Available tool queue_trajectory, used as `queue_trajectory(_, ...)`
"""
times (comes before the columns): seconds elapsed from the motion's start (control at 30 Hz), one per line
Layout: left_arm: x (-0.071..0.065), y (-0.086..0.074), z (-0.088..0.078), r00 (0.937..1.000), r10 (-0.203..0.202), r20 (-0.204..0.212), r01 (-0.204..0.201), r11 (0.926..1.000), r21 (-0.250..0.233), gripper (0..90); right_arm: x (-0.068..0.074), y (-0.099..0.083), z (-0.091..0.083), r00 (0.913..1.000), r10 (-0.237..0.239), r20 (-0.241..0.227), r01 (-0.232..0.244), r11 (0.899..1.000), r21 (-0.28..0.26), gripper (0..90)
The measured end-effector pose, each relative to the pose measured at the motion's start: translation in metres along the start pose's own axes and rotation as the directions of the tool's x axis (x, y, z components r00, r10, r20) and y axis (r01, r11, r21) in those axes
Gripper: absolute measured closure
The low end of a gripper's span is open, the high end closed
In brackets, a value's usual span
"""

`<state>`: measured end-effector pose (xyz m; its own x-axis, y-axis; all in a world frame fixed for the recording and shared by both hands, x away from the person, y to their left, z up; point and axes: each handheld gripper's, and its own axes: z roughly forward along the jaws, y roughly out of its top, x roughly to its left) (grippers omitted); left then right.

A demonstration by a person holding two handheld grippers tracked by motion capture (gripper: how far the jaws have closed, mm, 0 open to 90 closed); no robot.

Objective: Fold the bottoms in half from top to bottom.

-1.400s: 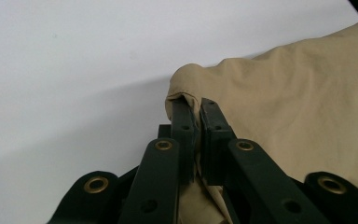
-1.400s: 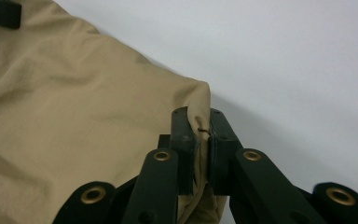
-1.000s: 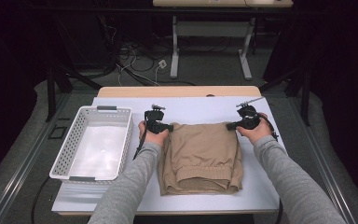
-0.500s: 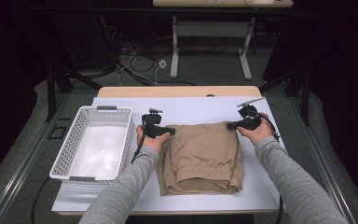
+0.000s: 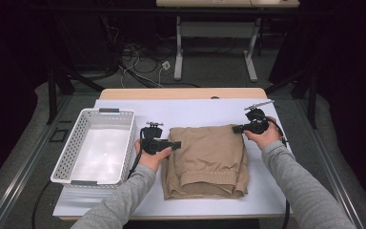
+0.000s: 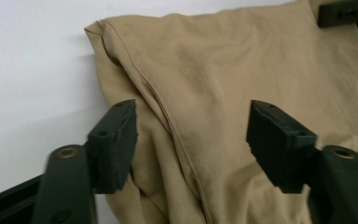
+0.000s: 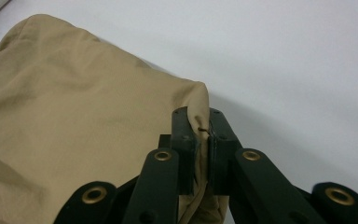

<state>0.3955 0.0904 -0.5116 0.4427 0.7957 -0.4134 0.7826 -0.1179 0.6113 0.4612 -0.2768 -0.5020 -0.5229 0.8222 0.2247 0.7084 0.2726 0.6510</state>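
fold: tan trousers (image 5: 208, 160) lie folded on table (image 5: 195, 109)
left gripper (image 6: 191, 140): my jaws have just been opening, cloth loose between them
right gripper (image 7: 201, 140): my jaws pinch far corner
left: basket (image 5: 97, 114) load, I judge

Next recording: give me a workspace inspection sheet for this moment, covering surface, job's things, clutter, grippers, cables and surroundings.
Surface: white sheet over a wooden table.
Job's things: folded tan garment lying flat, elastic waistband toward the person.
Clutter: empty white basket left of the garment.
Grippers: left gripper open, jaws just opened, fabric below them but not pinched; right gripper shut on the garment's far right corner.
Cables: black cable trailing from the left gripper; loose cords on the floor beyond.
Surroundings: dark room, white desk legs behind the table.
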Motion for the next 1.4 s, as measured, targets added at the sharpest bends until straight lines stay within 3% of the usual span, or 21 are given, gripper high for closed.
queue_trajectory(0.1,-0.002,-0.005,-0.002,0.9997,0.005,0.022,-0.005,1.0,0.006,27.0,0.0,0.0,0.0,1.0,-0.004,0.004,0.004,1.0,-0.001,83.6)
queue_trajectory(0.17,-0.003,-0.009,-0.004,0.9994,-0.001,0.035,0.001,0.9998,0.019,18.6,0.0,0.0,0.0,1.0,-0.004,0.002,0.004,1.0,0.003,83.6)
queue_trajectory(0.2,-0.005,-0.015,-0.007,0.9996,0.0,0.027,0.0,1.0,-0.009,15.5,0.001,0.0,0.0,1.0,-0.005,0.006,0.005,1.0,0.003,83.6)
queue_trajectory(0.23,-0.005,-0.017,-0.009,0.9998,0.014,0.016,-0.014,0.9998,-0.013,14.8,0.001,0.0,0.0,0.9999,-0.008,0.007,0.008,1.0,0.001,83.6)
queue_trajectory(0.37,-0.005,-0.023,-0.01,0.9999,0.0,0.011,0.0,0.9999,-0.014,7.6,0.002,0.001,-0.001,0.9999,-0.011,0.007,0.011,1.0,0.0,83.7)
queue_trajectory(0.53,-0.001,-0.034,-0.011,0.9995,-0.026,0.02,0.026,0.9996,-0.011,6.4,0.002,0.001,-0.002,1.0,-0.007,0.005,0.007,1.0,-0.006,83.6)
queue_trajectory(0.67,0.005,-0.042,-0.007,0.9962,-0.082,0.028,0.083,0.9966,-0.004,6.1,0.002,0.0,-0.002,1.0,-0.006,0.001,0.006,1.0,-0.005,83.6)
queue_trajectory(0.73,0.007,-0.043,-0.006,0.9963,-0.08,0.031,0.08,0.9968,0.004,6.0,0.002,0.0,-0.002,1.0,-0.005,0.002,0.005,1.0,-0.004,83.6)
queue_trajectory(0.77,0.008,-0.044,-0.003,0.9933,-0.11,0.035,0.109,0.9939,0.016,6.0,0.002,0.0,-0.002,1.0,-0.008,0.005,0.008,1.0,-0.004,83.6)
queue_trajectory(0.8,0.008,-0.044,-0.003,0.9933,-0.11,0.035,0.109,0.9939,0.016,5.7,0.002,0.0,-0.001,1.0,-0.008,-0.003,0.008,1.0,-0.019,83.6)
queue_trajectory(0.83,0.01,-0.045,-0.001,0.9921,-0.12,0.035,0.119,0.9923,0.032,4.9,0.003,0.001,-0.003,0.9999,-0.012,0.007,0.012,1.0,0.016,83.6)
queue_trajectory(0.9,0.011,-0.045,0.001,0.9901,-0.134,0.04,0.133,0.9905,0.037,4.6,0.002,0.0,-0.002,0.9999,-0.015,0.003,0.015,1.0,-0.003,83.6)
queue_trajectory(1.27,0.014,-0.048,0.007,0.9878,-0.149,0.046,0.146,0.9875,0.058,3.2,0.001,0.0,-0.001,0.9999,-0.014,0.0,0.014,1.0,-0.002,83.6)
queue_trajectory(1.3,0.014,-0.048,0.007,0.987,-0.152,0.052,0.149,0.987,0.059,3.3,0.001,0.0,-0.001,0.9999,-0.013,0.0,0.013,1.0,-0.002,83.5)
queue_trajectory(1.33,0.013,-0.048,0.009,0.9819,-0.172,0.079,0.168,0.9841,0.058,4.1,0.001,0.0,-0.001,0.9999,-0.01,-0.002,0.01,1.0,-0.001,83.6)
queue_trajectory(1.4,0.013,-0.047,0.01,0.9798,-0.177,0.093,0.171,0.9831,0.064,5.3,0.001,0.0,0.0,0.9999,-0.01,-0.002,0.01,1.0,0.0,83.6)
